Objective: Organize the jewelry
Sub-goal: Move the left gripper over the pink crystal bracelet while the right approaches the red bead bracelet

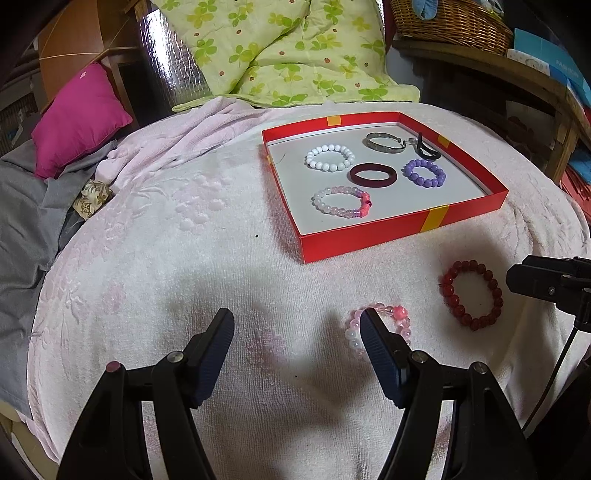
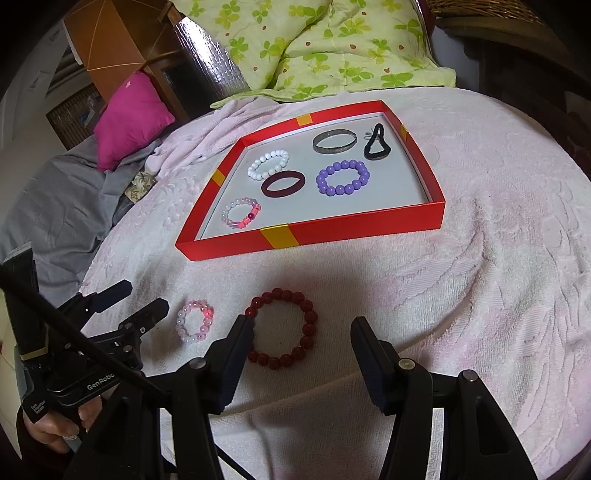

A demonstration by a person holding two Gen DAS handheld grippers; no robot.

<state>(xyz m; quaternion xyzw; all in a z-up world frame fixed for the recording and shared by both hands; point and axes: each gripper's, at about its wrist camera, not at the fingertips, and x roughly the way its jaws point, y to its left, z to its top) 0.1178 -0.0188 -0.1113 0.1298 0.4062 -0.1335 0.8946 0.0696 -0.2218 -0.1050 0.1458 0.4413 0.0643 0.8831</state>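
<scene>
A red bead bracelet point(image 2: 280, 294) lies on the pale pink towel, partly between the fingers of my open right gripper point(image 2: 303, 325), which touch nothing. To its left lies a pink bead bracelet point(image 2: 208, 314), beside my open left gripper point(image 2: 144, 295). In the left wrist view the left gripper point(image 1: 297, 321) stands open over bare towel. Its right finger hides part of the pink bracelet point(image 1: 399, 312). The red bracelet point(image 1: 447, 291) lies farther right, near the right gripper point(image 1: 546, 284). Beyond stands a red tray point(image 1: 369, 240) point(image 2: 351, 230) holding several bracelets, bangles and a black hair tie.
A green clover quilt point(image 1: 288, 55) lies behind the tray. A magenta cushion point(image 1: 79, 114) and grey cloth point(image 1: 26, 206) are at the left. A wicker basket point(image 1: 454, 26) sits on a shelf at the right. A hand point(image 2: 55, 428) holds the left gripper's handle.
</scene>
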